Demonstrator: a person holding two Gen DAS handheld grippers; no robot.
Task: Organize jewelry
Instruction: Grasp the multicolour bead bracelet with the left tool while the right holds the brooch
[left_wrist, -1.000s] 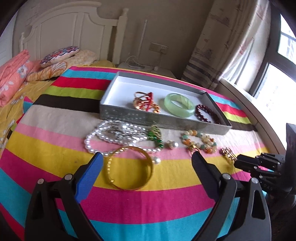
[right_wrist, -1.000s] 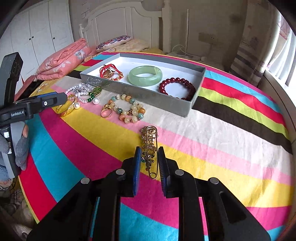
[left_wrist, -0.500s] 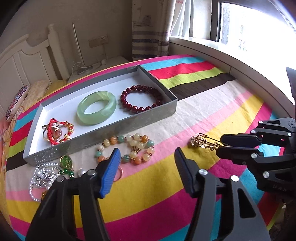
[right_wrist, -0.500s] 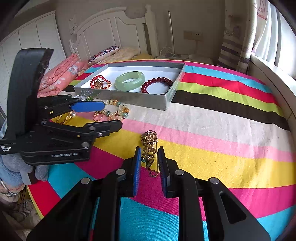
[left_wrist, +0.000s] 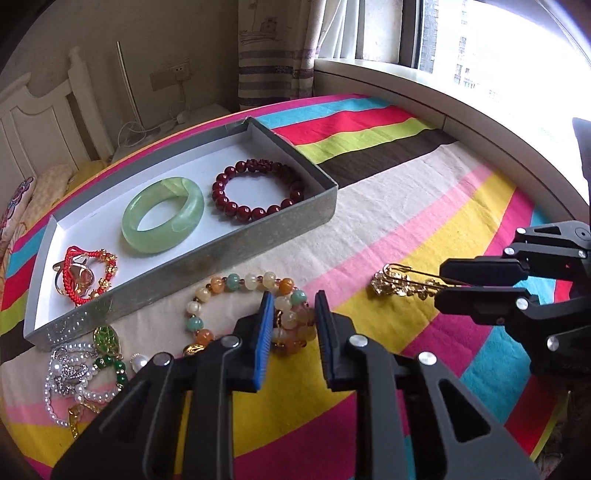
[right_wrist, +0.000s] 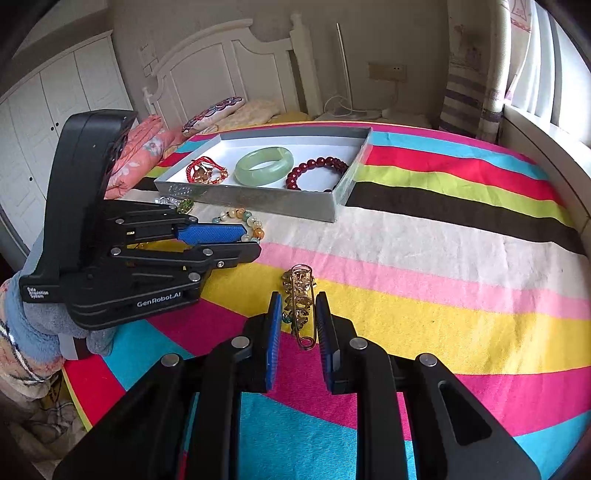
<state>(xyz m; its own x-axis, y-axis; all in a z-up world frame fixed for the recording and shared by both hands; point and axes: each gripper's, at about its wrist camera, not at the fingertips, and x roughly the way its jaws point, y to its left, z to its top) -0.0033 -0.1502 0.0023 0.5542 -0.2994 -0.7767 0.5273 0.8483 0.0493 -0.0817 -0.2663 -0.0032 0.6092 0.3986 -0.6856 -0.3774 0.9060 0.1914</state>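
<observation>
A multicolour bead bracelet (left_wrist: 236, 282) (right_wrist: 255, 223) lies on the striped cloth in front of the grey tray (left_wrist: 258, 240) (right_wrist: 258, 203). My left gripper (left_wrist: 293, 321) (right_wrist: 251, 243) is shut on its near beads. To the right, a gold brooch pin (left_wrist: 399, 286) (right_wrist: 297, 280) sits between the blue pads of my right gripper (right_wrist: 298, 317) (left_wrist: 440, 286), which is shut on it. The tray holds a green bangle (left_wrist: 159, 245), a dark red bead bracelet (left_wrist: 236, 210) and a red-cord gold piece (left_wrist: 85, 273).
A pearl necklace (left_wrist: 62, 373) and a green leaf pendant (left_wrist: 107, 338) lie left of the bead bracelet. A window ledge (left_wrist: 406, 85) curves round the table's right side. Pillows (right_wrist: 147, 147) and a headboard are behind the tray. A sleeved hand (right_wrist: 33, 321) holds the left gripper.
My left gripper swung right from the gold bangle to the bead bracelet and narrowed from wide open onto its beads. The right gripper kept its hold on the brooch.
</observation>
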